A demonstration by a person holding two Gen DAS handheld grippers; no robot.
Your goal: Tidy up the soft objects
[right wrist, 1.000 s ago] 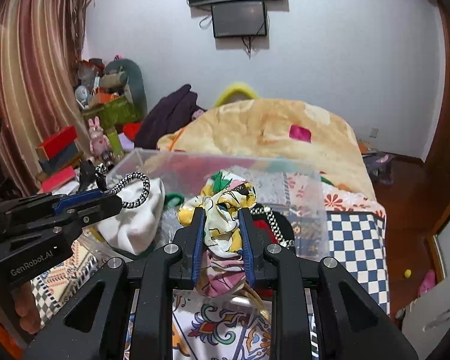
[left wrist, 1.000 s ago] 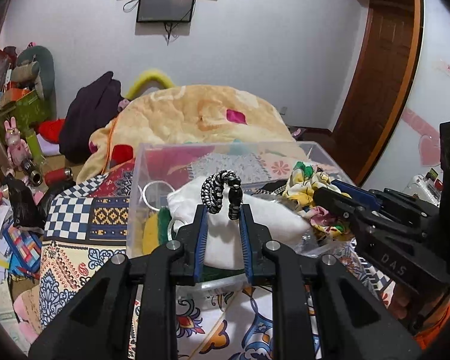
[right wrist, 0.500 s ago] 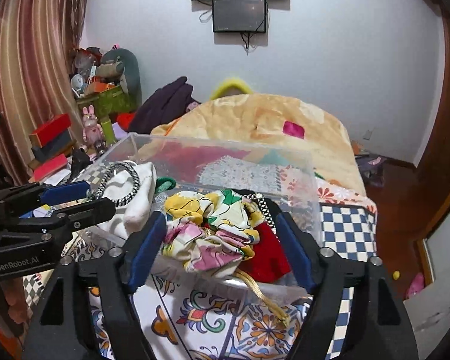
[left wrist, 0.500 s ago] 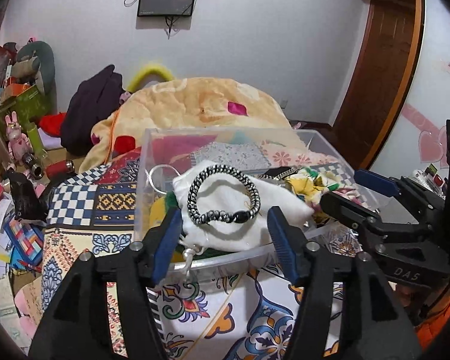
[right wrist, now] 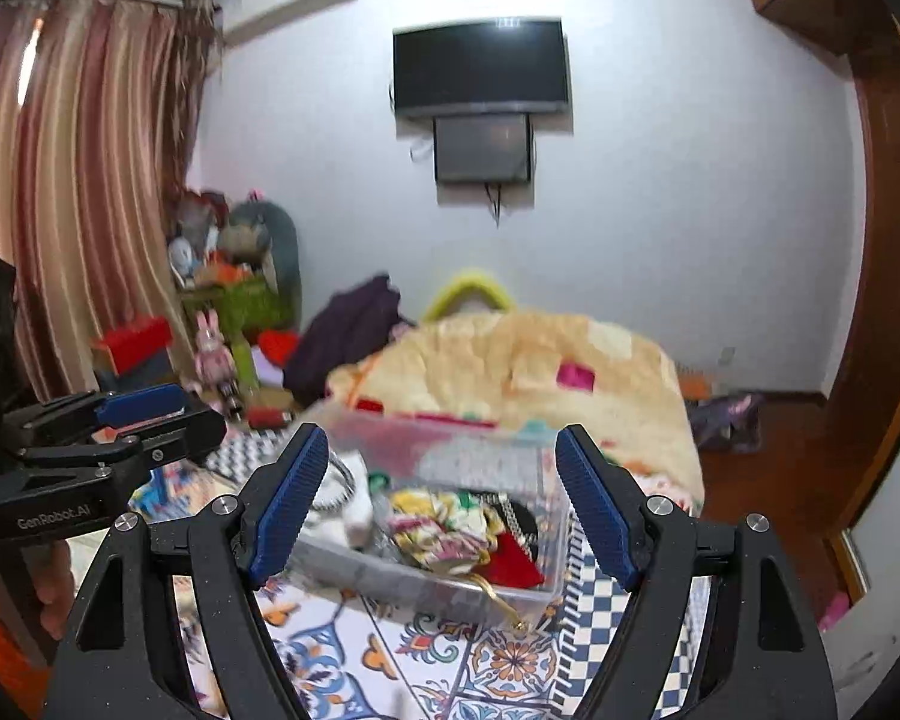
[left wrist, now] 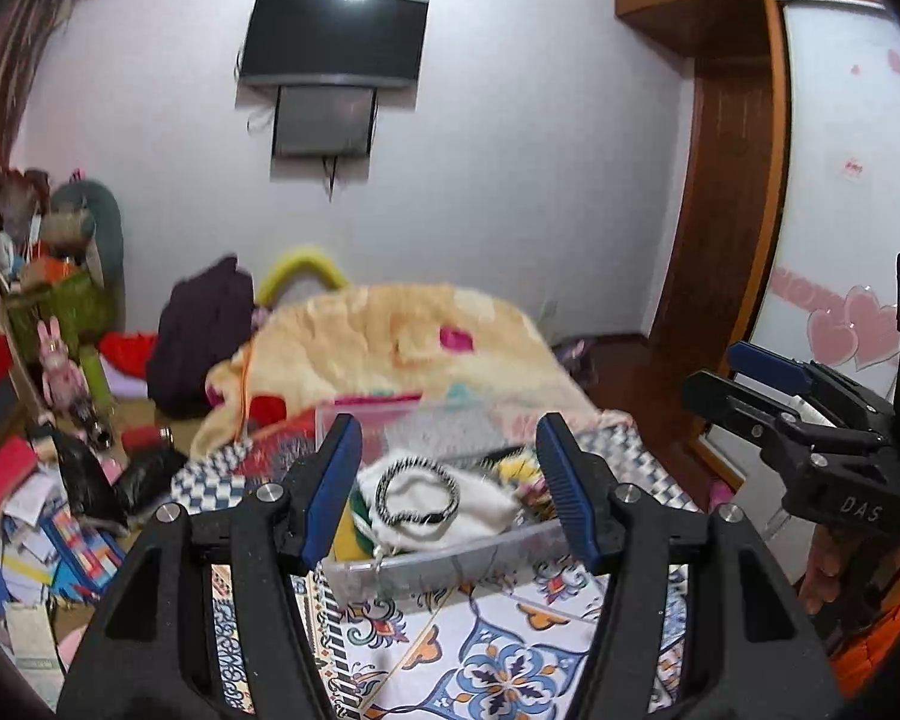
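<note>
We count 1 clear plastic bin (left wrist: pixel 450 558) on the patterned bedspread (left wrist: pixel 510 660), and in it 1 white cloth (left wrist: pixel 480 504) with 1 black-and-white hair tie (left wrist: pixel 417 498) lying on top, 1 floral scrunchie (right wrist: pixel 444 531) at about 3 o'clock of the cloth, and 1 red cloth (right wrist: pixel 513 561) beside that. A gold cord (right wrist: pixel 501 597) hangs over the bin's near wall.

We hold 2 tools. Our left gripper (left wrist: pixel 450 498) is raised above and short of the bin, pointing level toward it, its 2 blue-padded fingers (left wrist: pixel 333 486) spread wide and gripping nothing. In its view the bin sits at 6 o'clock of centre, framed between the pads.

Our right gripper (right wrist: pixel 441 504) sits alongside, at 3 o'clock in the left view, also lifted clear of the bin. Its 2 fingers (right wrist: pixel 288 501) stand wide apart, touching nothing; the scrunchie lies loose in the bin beyond them.

Behind, we see 1 peach blanket (left wrist: pixel 402 348) and 1 wall television (left wrist: pixel 333 39).
</note>
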